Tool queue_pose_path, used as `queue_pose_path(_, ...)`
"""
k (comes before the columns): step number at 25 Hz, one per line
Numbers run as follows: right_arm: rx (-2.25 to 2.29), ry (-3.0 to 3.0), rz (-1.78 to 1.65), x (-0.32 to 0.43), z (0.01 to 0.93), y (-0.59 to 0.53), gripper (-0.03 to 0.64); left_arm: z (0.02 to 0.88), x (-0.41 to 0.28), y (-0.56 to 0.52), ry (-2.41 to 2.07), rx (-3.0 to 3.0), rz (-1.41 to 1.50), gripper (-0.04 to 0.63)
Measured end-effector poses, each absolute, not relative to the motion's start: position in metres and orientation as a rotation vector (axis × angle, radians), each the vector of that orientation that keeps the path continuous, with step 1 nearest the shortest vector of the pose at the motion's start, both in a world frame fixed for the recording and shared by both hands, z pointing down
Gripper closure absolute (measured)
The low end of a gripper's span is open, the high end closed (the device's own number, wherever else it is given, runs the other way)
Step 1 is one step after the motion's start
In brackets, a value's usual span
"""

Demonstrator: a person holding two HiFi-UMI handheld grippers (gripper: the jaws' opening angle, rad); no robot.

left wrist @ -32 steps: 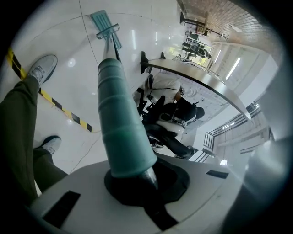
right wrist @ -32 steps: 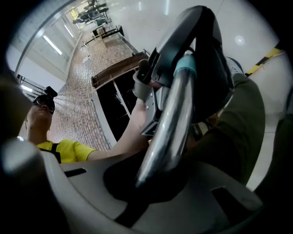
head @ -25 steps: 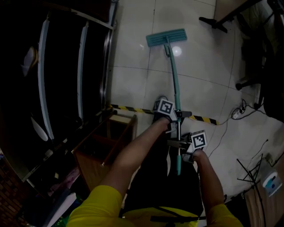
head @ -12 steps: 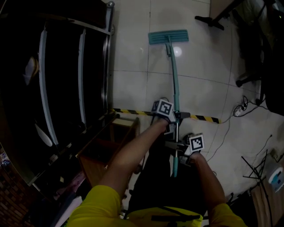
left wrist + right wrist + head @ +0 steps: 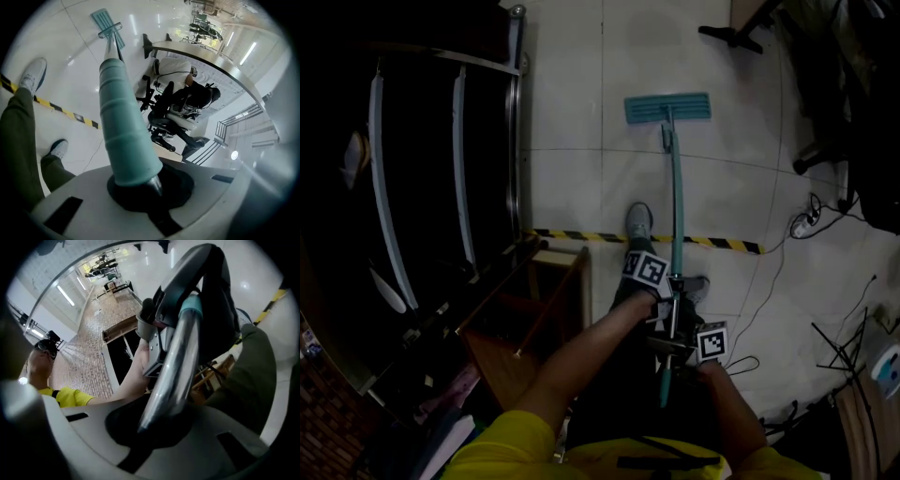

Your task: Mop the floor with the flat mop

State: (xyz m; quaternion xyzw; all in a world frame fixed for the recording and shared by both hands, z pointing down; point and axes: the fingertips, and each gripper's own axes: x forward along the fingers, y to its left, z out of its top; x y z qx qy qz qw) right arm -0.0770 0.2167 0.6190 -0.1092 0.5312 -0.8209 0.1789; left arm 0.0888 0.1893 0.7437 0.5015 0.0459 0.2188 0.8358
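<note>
– Flat mop (image 5: 676, 192) first: who has hold of it, and where?
– Nearest the person's body, the right hand-held gripper (image 5: 671, 345) is clamped tight on the bare metal top of the handle (image 5: 174, 357). Its own view shows the tube pinched between the jaws with no gap.
– And the other one?
– A little farther along, the left hand-held gripper (image 5: 673, 279) is closed on the handle just where the teal sleeve (image 5: 123, 117) begins. Two grips spaced along the pole probably give leverage, the upper one steering and the lower one driving the stroke.
– Where do the feet stand?
– One shoe (image 5: 639, 221) is at the yellow-and-black tape (image 5: 581, 233) laid across the floor (image 5: 572, 112). The other shoe (image 5: 697, 285) is nearer the body. They stand on either side of the handle, so the pole has room to slide.
– And the working end?
– Beyond the tape, the mop head (image 5: 667, 108) lies flat on the pale tiles, crosswise to the handle. It sits between the dark rack (image 5: 422, 187) at the floor's left edge and the chair base (image 5: 820, 164) at its right edge. The low slant of the pole seems meant to press the whole pad down.
– Any hazard?
– A cable (image 5: 773, 267) trails near the right edge and could snag a wide sweep.
</note>
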Motion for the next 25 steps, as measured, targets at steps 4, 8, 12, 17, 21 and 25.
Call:
queue_pose_path(4, -0.336, 1.619, -2.299, -0.04, 0.668, 0.157, 0.603, 0.78, 0.13, 0.116, 0.119, 1.112, 0.443, 0.581)
queue_pose_path(8, -0.347, 1.646, -2.292, -0.008, 0.704, 0.111, 0.603, 0.809, 0.163, 0.061, 0.102, 1.161, 0.441, 0.581)
queue_pose_path(12, -0.318, 1.606, -2.307, 0.005, 0.698, 0.098, 0.609, 0.807, 0.178, 0.042, 0.082, 1.18, 0.393, 0.584)
queue_pose_path(17, -0.304, 1.504, -2.337, -0.003, 0.644, 0.18, 0.611, 0.77, 0.172, 0.14, 0.09, 1.118, 0.465, 0.586)
queue_pose_path(21, -0.322, 1.348, -2.367, -0.016, 0.579, 0.265, 0.609, 0.715, 0.156, 0.248, 0.105, 1.0, 0.469, 0.586)
queue_pose_path(25, -0.388, 1.297, -2.344, -0.013, 0.558, 0.296, 0.601, 0.692, 0.156, 0.3, 0.156, 0.935, 0.521, 0.585)
